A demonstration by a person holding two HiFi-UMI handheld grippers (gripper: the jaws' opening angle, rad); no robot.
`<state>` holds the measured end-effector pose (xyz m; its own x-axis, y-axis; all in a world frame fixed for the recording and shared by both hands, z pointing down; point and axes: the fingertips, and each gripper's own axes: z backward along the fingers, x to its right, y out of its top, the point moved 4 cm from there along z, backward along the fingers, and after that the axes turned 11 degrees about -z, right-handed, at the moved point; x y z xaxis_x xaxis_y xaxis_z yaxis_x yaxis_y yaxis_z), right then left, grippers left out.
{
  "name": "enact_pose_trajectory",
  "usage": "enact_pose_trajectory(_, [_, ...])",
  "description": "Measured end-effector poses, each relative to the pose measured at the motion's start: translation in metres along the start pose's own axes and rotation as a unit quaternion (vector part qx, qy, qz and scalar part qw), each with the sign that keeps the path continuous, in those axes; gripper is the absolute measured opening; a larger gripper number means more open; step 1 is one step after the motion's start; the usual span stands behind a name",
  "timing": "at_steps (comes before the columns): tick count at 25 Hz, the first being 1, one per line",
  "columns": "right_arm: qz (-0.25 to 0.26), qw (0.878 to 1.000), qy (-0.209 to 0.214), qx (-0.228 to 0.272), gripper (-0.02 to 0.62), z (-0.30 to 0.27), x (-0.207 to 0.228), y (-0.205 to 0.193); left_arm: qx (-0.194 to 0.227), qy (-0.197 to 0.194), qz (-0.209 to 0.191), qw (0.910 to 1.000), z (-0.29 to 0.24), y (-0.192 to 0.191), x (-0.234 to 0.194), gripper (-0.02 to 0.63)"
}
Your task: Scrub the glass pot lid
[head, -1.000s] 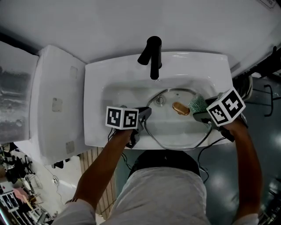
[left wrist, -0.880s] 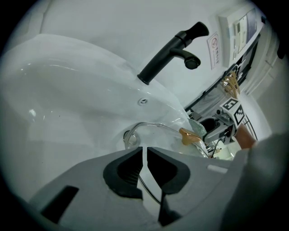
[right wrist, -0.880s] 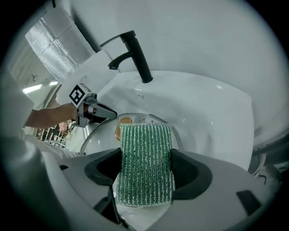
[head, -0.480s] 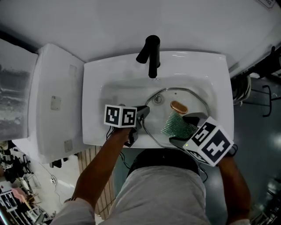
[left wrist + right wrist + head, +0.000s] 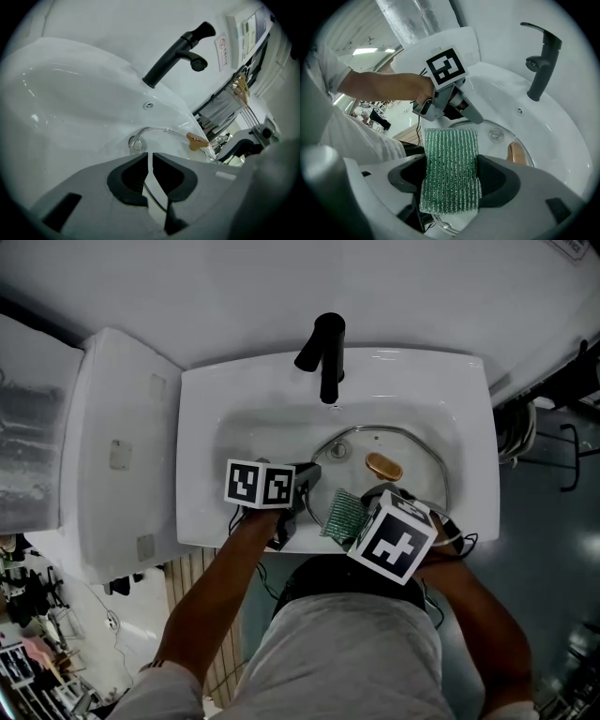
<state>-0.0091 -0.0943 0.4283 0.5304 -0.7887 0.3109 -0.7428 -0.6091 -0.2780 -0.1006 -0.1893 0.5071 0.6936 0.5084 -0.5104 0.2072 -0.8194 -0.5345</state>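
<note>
Green scrubber (image 5: 343, 514) has slid left across glass lid (image 5: 415, 452).

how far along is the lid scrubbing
Done: the left hand-held gripper clamps the rim of the round glass pot lid, steadying it in the white sink basin. In hand: the right hand-held gripper holds a green ribbed scouring pad at the lid's near-left edge. Left: can't tell how much glass is clean.

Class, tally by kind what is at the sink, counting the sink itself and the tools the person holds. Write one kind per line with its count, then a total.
hand-held gripper: 2 (left, right)
glass pot lid: 1
green scrub pad: 1
black faucet: 1
white sink: 1
Total: 6
</note>
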Motion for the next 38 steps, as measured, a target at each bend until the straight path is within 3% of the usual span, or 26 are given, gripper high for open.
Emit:
enact_pose_trajectory(11, [-0.074,0.997,-0.034,-0.005,0.337,0.024,0.046,-0.054,-0.001,0.001,-0.003,1.0,0.001,-0.001,0.001,0.043])
enact_pose_trajectory(26, [-0.127,0.991,-0.03,0.038,0.337,0.054,0.066,-0.089,0.009,0.018,-0.002,0.9998,0.018,0.003,0.003,0.043])
enact_pose_trajectory(32, [-0.146,0.982,-0.048,0.105,0.337,0.082,0.08,-0.081,0.057,0.034,-0.022,0.9976,0.046,0.024,0.015,0.044])
enact_pose_trajectory(38, [-0.163,0.962,-0.058,0.212,0.337,0.116,0.086,-0.056,0.132,0.018,-0.053,0.9897,0.07,0.053,0.047,0.044])
